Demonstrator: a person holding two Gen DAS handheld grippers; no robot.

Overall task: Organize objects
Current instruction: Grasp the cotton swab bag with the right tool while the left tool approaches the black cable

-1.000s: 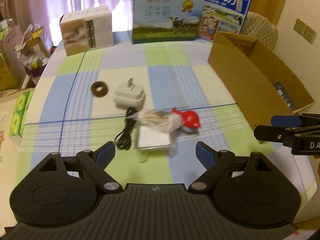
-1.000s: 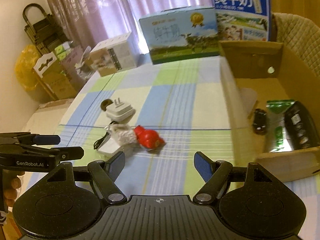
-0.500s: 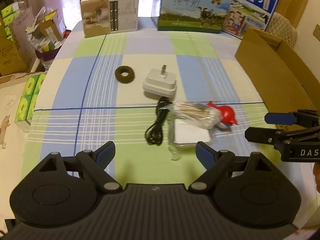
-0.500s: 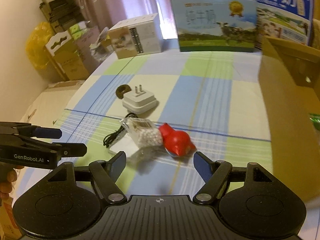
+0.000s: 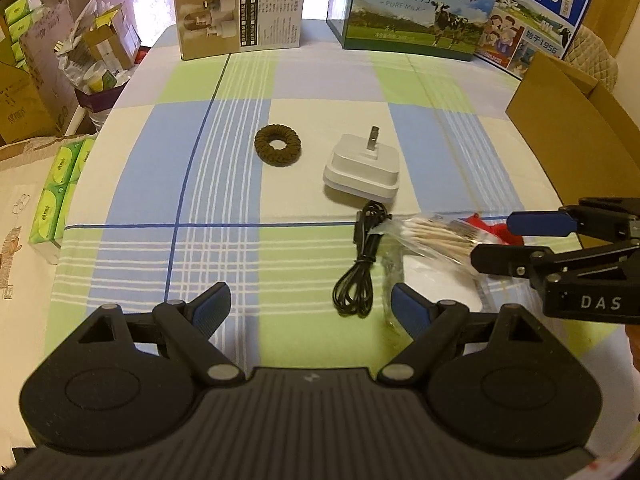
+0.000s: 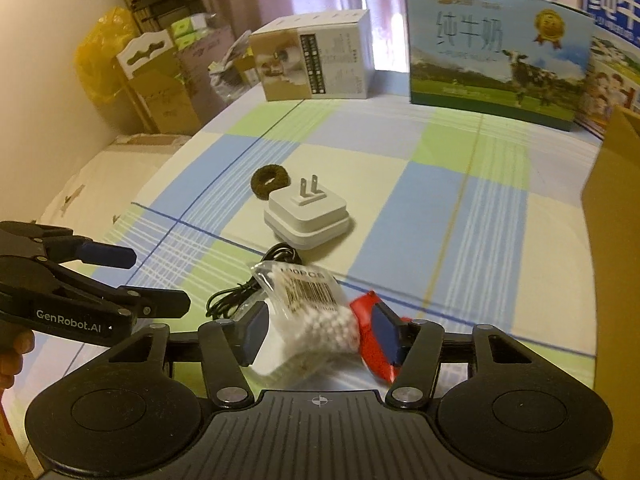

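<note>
The right tongs stand apart with their blue pads on either side of the bag of cotton swabs, not yet clamped on it; a second ago they hung back from the pile with nothing between the pads, so the reach is done and, by the look of it, closing is the next step. The left tongs are also apart and hold nothing, hovering over bare cloth just left of the bag, lower and nearer than they were a second ago. The bag is clear, crinkled plastic with a barcode label, packed with wooden-stemmed swabs whose white tips crowd the end facing the right tongs; it looks soft and likely to slip or deform under the pads. It lies on a flat white pack, with a red object touching its right side, partly behind the right pad. The coiled black cable lies just left of the bag, the white plug adapter just beyond it, prongs up, and the brown hair tie farther off beyond and left. The cardboard box on the counter, to the bag's right, seems the likely destination.
</note>
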